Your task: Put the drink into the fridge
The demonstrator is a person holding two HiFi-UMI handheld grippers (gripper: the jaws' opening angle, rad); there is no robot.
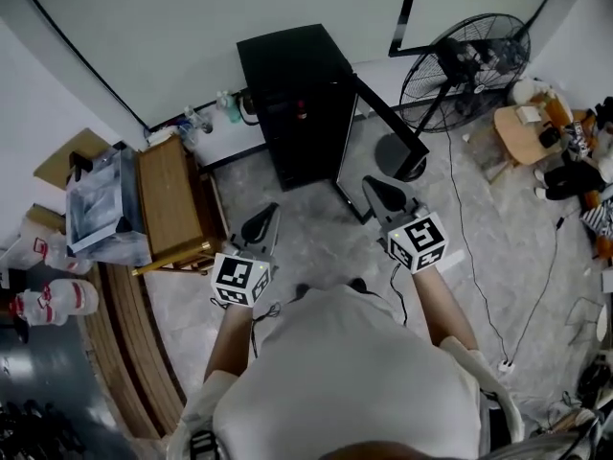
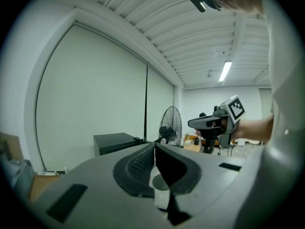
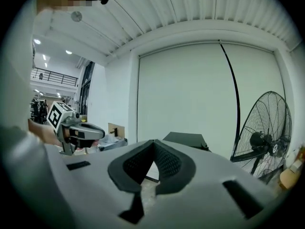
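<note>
A black fridge (image 1: pixel 292 103) stands by the far wall with its door (image 1: pixel 393 123) swung open to the right. A small reddish thing (image 1: pixel 302 113) shows in its dark inside; I cannot tell what it is. Two small bottles (image 1: pixel 209 113) stand on the floor by the wall, left of the fridge. My left gripper (image 1: pixel 259 226) and right gripper (image 1: pixel 388 195) are held side by side in front of the fridge, both shut and empty. In the left gripper view the jaws of the left gripper (image 2: pixel 155 147) meet at the tips. The right gripper (image 3: pixel 153 143) looks the same in its own view.
A wooden table (image 1: pixel 172 199) and a clear plastic box (image 1: pixel 101 204) stand at the left. A large floor fan (image 1: pixel 465 60) is right of the fridge door, with cables trailing over the floor. A round table (image 1: pixel 527 132) with clutter sits at the far right.
</note>
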